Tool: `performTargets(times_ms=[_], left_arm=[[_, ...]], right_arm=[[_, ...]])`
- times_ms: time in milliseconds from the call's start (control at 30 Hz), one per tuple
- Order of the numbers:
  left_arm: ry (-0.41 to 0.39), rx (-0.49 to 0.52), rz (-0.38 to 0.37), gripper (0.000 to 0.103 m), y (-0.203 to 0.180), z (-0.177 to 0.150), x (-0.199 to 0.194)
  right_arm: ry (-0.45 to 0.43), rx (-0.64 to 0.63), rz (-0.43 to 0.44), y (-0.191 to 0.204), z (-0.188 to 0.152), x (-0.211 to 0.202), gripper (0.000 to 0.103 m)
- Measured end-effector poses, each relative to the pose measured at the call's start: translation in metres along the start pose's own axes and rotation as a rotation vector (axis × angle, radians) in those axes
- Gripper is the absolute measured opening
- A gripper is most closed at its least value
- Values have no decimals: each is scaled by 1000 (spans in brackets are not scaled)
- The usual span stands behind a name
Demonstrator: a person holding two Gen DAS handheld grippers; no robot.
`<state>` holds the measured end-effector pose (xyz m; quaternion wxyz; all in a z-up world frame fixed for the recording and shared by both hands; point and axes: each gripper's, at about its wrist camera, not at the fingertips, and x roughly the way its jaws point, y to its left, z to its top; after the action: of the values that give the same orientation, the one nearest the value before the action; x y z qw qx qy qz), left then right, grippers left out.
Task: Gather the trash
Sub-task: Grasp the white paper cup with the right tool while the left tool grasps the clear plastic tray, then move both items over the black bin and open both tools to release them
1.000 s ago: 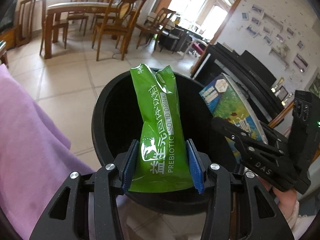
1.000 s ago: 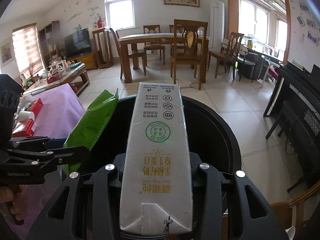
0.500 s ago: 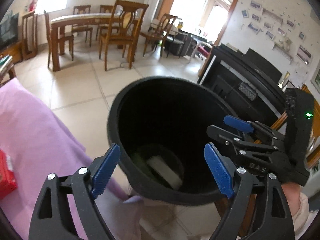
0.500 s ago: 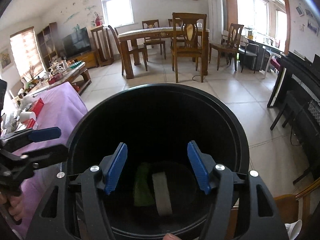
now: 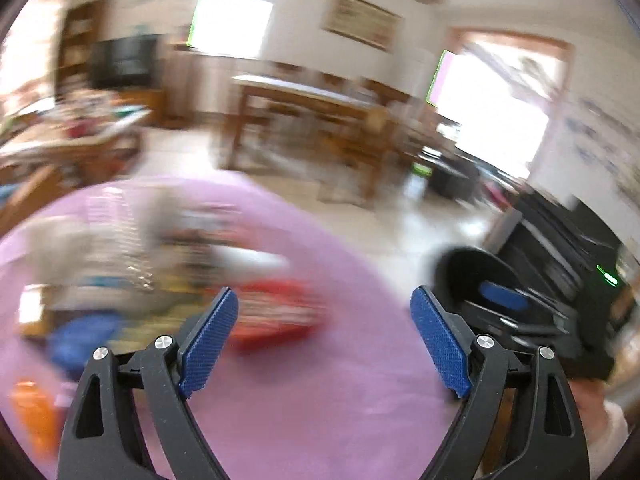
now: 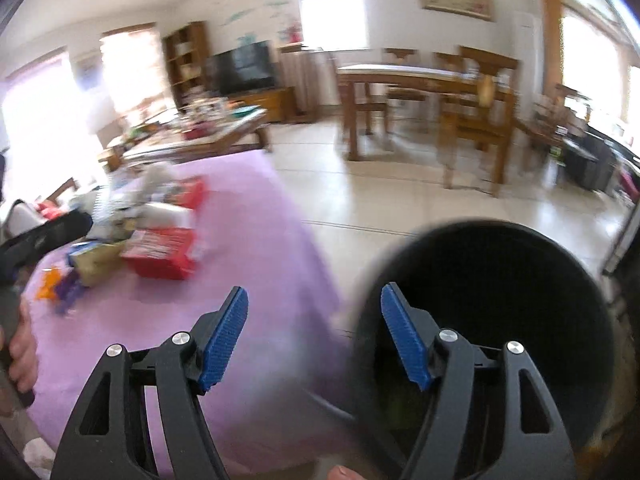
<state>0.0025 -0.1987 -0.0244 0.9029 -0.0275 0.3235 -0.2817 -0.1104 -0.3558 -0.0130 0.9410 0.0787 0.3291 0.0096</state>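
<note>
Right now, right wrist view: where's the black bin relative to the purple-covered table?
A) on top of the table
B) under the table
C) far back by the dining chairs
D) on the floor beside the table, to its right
D: the black bin stands on the tiled floor just off the right edge of the purple-covered table, close in front of the right tool.

Bin: our black round bin [image 6: 500,304] stands open beside the purple-covered table.
Trash: our wrappers and red packets [image 6: 160,254] lie heaped on that cloth.

Bin [image 6: 480,280] on floor right of table [image 6: 260,280]; wrappers and boxes [image 6: 160,256] piled at table's far left.
</note>
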Motion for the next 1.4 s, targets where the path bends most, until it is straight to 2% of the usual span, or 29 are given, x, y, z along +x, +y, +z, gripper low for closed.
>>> performTargets(times_ms=[67, 167, 267, 433, 500, 533, 567, 633, 667, 767, 933, 1000, 1033, 1200, 1400], left_arm=[[13, -55, 101, 87, 36, 8, -3], [67, -138, 154, 87, 80, 21, 8], [113, -169, 181, 87, 99, 34, 25], [162, -230, 132, 87, 112, 47, 50], [170, -238, 146, 80, 117, 50, 62], [171, -245, 142, 79, 120, 54, 69], [160, -251, 143, 76, 121, 54, 70], [148, -244, 136, 69, 123, 53, 73], [140, -246, 126, 65, 123, 51, 73], [122, -241, 122, 63, 122, 46, 73], [84, -252, 99, 57, 120, 36, 61], [52, -255, 90, 51, 118, 32, 49], [31, -252, 90, 44, 118, 32, 42], [-42, -230, 87, 43, 117, 32, 5], [-112, -191, 82, 42, 97, 35, -38]], right_arm=[[3, -27, 64, 22, 16, 16, 76], [24, -42, 153, 49, 42, 46, 78], [85, -19, 225, 65, 67, 84, 80], [200, 0, 226, 77, 85, 144, 80], [243, 11, 227, 77, 84, 160, 80], [257, 18, 222, 76, 84, 167, 80], [265, 24, 224, 77, 82, 173, 77], [273, 32, 239, 73, 78, 178, 61], [279, 31, 240, 72, 76, 179, 55], [255, 31, 241, 71, 75, 179, 55], [146, 15, 198, 71, 74, 156, 54], [94, 16, 185, 66, 73, 140, 54], [75, 15, 180, 67, 72, 135, 54], [8, 31, 178, 59, 65, 108, 54], [-40, 57, 207, 48, 60, 79, 54]])
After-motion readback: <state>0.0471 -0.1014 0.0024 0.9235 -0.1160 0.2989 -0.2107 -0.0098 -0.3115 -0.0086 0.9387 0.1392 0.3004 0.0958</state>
